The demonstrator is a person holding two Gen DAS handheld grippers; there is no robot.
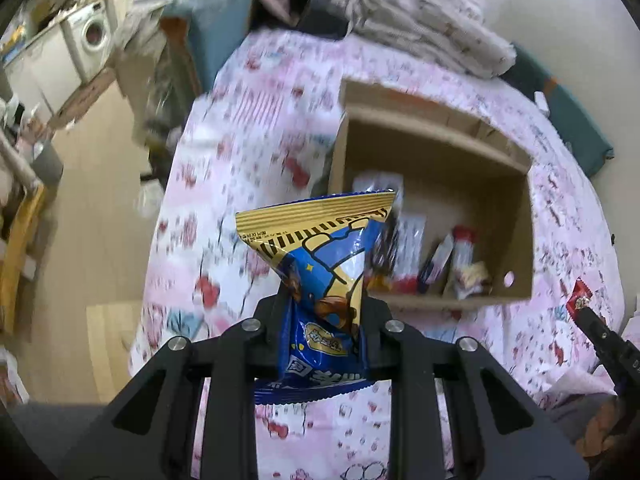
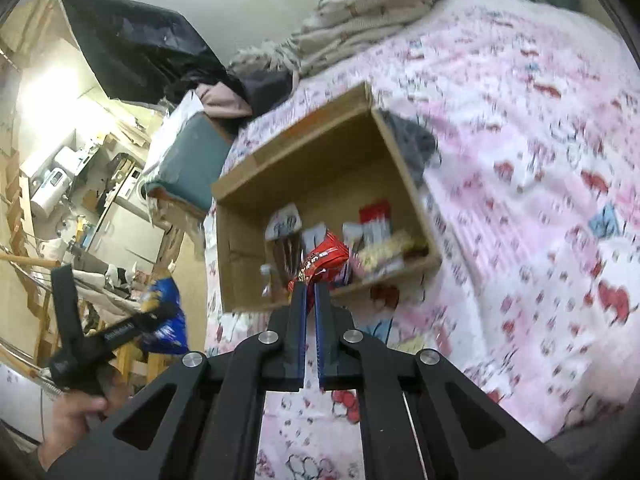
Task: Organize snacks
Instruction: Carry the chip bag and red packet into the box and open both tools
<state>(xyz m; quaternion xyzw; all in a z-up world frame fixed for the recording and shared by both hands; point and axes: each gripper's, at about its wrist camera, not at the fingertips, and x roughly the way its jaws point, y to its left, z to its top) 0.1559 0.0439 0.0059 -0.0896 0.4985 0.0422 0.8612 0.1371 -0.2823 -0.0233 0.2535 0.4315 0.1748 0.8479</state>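
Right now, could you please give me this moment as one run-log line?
left tool: shut on blue snack bag | right tool: shut on red packet | cardboard box: holds snacks | both packets above bedspread

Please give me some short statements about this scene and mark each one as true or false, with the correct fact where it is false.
1. The left tool holds a blue and yellow snack bag. True.
2. The right tool holds nothing. False: it grips a red snack packet.
3. The cardboard box already has several snack packets inside. True.
4. The box stands on a bare wooden floor. False: it rests on a pink patterned bedsheet.
5. A washing machine is visible in the background. True.
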